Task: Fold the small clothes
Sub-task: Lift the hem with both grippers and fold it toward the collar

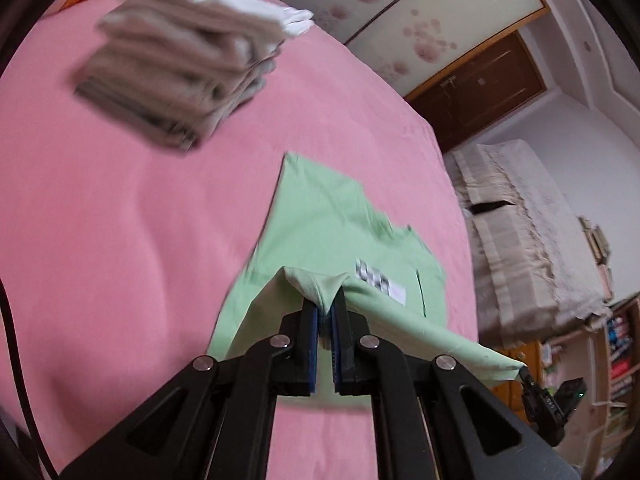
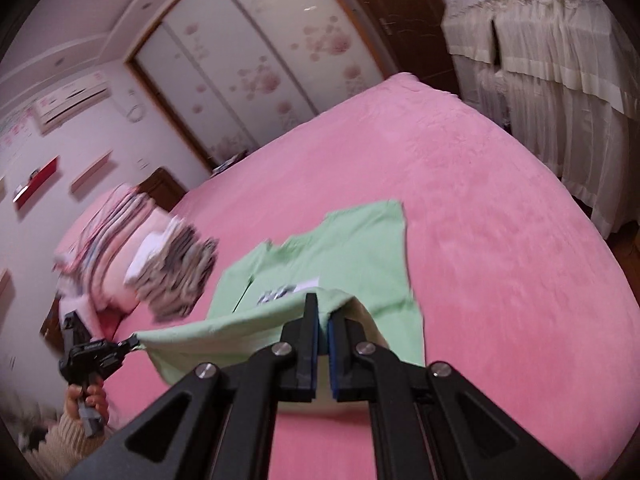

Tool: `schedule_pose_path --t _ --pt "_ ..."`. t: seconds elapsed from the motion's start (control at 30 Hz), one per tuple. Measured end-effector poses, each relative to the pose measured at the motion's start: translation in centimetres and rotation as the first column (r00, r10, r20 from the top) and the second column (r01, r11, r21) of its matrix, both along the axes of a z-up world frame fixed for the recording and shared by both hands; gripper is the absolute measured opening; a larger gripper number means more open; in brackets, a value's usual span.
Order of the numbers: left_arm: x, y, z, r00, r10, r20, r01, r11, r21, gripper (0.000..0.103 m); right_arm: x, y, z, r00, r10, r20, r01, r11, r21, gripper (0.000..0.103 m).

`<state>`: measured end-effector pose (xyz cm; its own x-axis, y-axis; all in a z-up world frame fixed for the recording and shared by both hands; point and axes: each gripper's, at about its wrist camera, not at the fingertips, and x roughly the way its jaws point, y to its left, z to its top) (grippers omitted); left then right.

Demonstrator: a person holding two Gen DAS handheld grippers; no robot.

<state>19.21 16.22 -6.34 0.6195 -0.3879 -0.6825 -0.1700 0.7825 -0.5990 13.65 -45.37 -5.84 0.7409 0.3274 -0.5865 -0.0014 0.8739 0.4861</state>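
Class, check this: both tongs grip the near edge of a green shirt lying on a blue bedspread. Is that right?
One slip: the bedspread is pink, not blue, as the right wrist view shows. Both the left tongs and right tongs do grip the green shirt.

Motion blur smears the stack of folded clothes [image 1: 176, 68] and the checkered label [image 1: 378, 278] on the green shirt [image 1: 320, 216].

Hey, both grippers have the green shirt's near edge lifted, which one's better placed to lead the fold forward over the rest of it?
Neither clearly; probably both together. The left gripper and right gripper are each clamped on the green shirt, its edge stretched between them above the pink bed.
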Motion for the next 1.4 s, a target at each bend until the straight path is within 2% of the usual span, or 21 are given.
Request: schedule_pose_path --t 0.1,0.27,0.37,0.53,0.73,1.0,1.1,1.17,1.23,1.3,1.37,1.4 --pt "5.4 -1.2 -0.1 1.000 0.011 -0.007 -0.010 0.999 0.035 0.003 4.6 -0.2 -1.1 0.998 -0.057 -0.030 0.057 0.998 0.007 0.003" --pt "13.7 -2.4 -2.6 0.998 0.042 -0.056 -0.040 0.998 0.043 0.003 12.0 -1.5 -4.2 0.987 -0.136 -0.086 0.141 0.988 0.056 0.003" --pt "17.5 -2.5 -4.5 0.995 0.057 -0.080 -0.053 0.997 0.048 0.003 15.9 -1.6 -6.0 0.980 -0.156 -0.120 0.162 0.986 0.045 0.003" --pt "21.5 -2.6 -7.6 0.990 0.078 -0.118 -0.070 0.995 0.065 0.003 20.6 -1.5 -8.3 0.973 -0.172 -0.152 0.177 0.984 0.019 0.003" --pt "24.9 -3.0 -10.6 0.985 0.086 -0.147 -0.076 0.994 0.075 0.004 24.1 -1.3 -10.9 0.961 -0.197 -0.195 0.199 0.980 -0.011 0.003" --pt "27.2 -3.8 -12.1 0.981 0.089 -0.171 -0.079 0.995 0.065 0.007 26.9 -1.2 -12.8 0.945 -0.218 -0.243 0.219 0.975 -0.024 0.004" --pt "27.7 -3.6 -12.6 0.978 0.106 -0.180 -0.105 0.994 0.016 0.018 27.7 -1.6 -12.9 0.938 -0.226 -0.263 0.235 0.972 0.000 0.007" --pt "28.0 -3.6 -12.2 0.979 0.128 -0.157 -0.130 0.992 0.000 0.025 27.9 -1.9 -12.8 0.940 -0.221 -0.261 0.241 0.969 0.047 0.010" --pt "28.2 -3.9 -11.6 0.981 0.140 -0.131 -0.140 0.990 0.007 0.029 28.0 -2.2 -12.5 0.940 -0.229 -0.254 0.258 0.963 0.083 0.021" --pt "28.3 -4.4 -10.8 0.985 0.143 -0.100 -0.141 0.989 0.035 0.033 28.0 -2.1 -11.8 0.938 -0.257 -0.232 0.277 0.959 0.059 0.030" --pt "28.6 -5.0 -10.0 0.988 0.137 -0.068 -0.132 0.988 0.075 0.041 27.9 -1.9 -11.1 0.940 -0.267 -0.211 0.276 0.961 0.018 0.033" --pt "28.6 -5.3 -9.6 0.990 0.133 -0.050 -0.128 0.988 0.091 0.042 27.9 -1.7 -10.7 0.945 -0.258 -0.199 0.265 0.964 0.005 0.034"
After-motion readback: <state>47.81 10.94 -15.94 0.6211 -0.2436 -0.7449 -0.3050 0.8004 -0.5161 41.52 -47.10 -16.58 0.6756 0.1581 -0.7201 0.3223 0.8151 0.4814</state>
